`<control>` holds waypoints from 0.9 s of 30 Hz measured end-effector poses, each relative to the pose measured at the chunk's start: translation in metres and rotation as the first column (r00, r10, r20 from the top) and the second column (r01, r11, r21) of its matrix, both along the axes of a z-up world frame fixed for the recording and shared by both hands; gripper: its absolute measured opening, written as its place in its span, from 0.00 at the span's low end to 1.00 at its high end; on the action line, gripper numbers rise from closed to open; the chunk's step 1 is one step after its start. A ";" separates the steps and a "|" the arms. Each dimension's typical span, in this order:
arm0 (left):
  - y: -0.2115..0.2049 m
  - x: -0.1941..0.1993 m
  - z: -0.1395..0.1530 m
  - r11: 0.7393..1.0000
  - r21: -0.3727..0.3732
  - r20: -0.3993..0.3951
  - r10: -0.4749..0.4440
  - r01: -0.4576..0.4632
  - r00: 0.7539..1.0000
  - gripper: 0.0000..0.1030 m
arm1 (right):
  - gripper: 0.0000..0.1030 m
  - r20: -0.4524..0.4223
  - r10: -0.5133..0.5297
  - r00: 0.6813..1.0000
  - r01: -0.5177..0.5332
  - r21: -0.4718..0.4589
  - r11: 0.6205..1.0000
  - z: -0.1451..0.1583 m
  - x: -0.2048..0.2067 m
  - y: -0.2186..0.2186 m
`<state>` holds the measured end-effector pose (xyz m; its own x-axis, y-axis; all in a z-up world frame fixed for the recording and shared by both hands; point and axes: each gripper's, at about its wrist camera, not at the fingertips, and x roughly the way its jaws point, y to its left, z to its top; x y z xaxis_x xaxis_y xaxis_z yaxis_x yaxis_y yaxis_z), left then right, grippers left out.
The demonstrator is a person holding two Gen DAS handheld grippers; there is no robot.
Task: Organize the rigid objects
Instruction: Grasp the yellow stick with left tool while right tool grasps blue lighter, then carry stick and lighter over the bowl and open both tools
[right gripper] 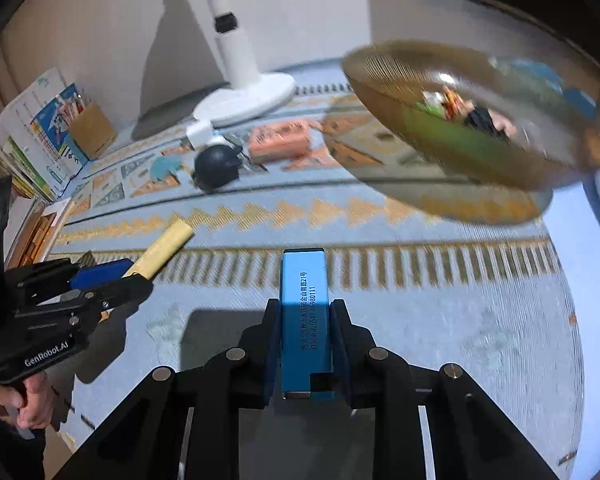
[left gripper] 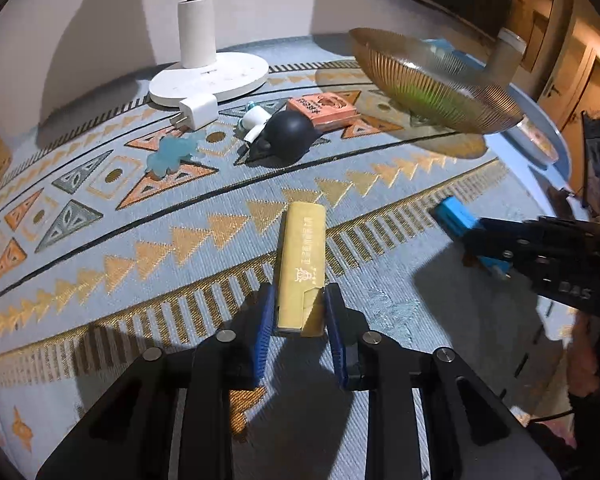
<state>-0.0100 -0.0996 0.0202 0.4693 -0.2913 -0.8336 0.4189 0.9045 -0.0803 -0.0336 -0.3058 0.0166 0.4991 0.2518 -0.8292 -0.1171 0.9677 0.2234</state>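
Note:
My left gripper [left gripper: 299, 297] is shut on the near end of a slim yellow box [left gripper: 302, 264], which sticks out forward over the patterned blue cloth [left gripper: 100, 248]. In the right wrist view the same gripper [right gripper: 130, 276] shows at the left with the yellow box [right gripper: 166, 245]. My right gripper [right gripper: 305, 306] is shut on a slim blue box [right gripper: 305, 300] with printed text. From the left wrist view it [left gripper: 470, 236] enters at the right, the blue box [left gripper: 454, 216] in its jaws. An amber ribbed glass bowl [left gripper: 432, 84] [right gripper: 460, 128] sits ahead at the right with small items inside.
At the back stand a white lamp base [left gripper: 212, 76], a white charger plug [left gripper: 196, 114], a teal figure [left gripper: 172, 154], a black round object [left gripper: 286, 136] and an orange box [left gripper: 322, 110]. Stacked books [right gripper: 40, 132] lie far left. A person's hand [right gripper: 24, 404] grips the left handle.

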 end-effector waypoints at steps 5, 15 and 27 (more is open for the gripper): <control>-0.014 0.013 -0.002 1.000 0.024 0.023 0.017 -0.017 1.000 0.44 | 0.23 0.002 0.008 1.000 -0.008 0.028 1.000 -0.001 -0.009 -0.005; -0.063 -0.005 0.074 0.993 -0.025 0.187 -0.112 0.119 0.976 0.20 | 0.23 0.082 -0.013 0.997 0.002 0.134 0.991 0.031 -0.017 -0.028; -0.158 0.036 0.189 0.966 -0.125 0.431 -0.151 0.225 0.889 0.20 | 0.23 0.426 -0.341 0.838 0.368 0.018 0.929 0.156 0.013 -0.140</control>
<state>0.0257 -0.2573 0.2090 0.6837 -0.5257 -0.5061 0.6077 0.7942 -0.0040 -0.0203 -0.4457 0.1723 0.8446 -0.0534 -0.5327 0.1686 0.9709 0.1699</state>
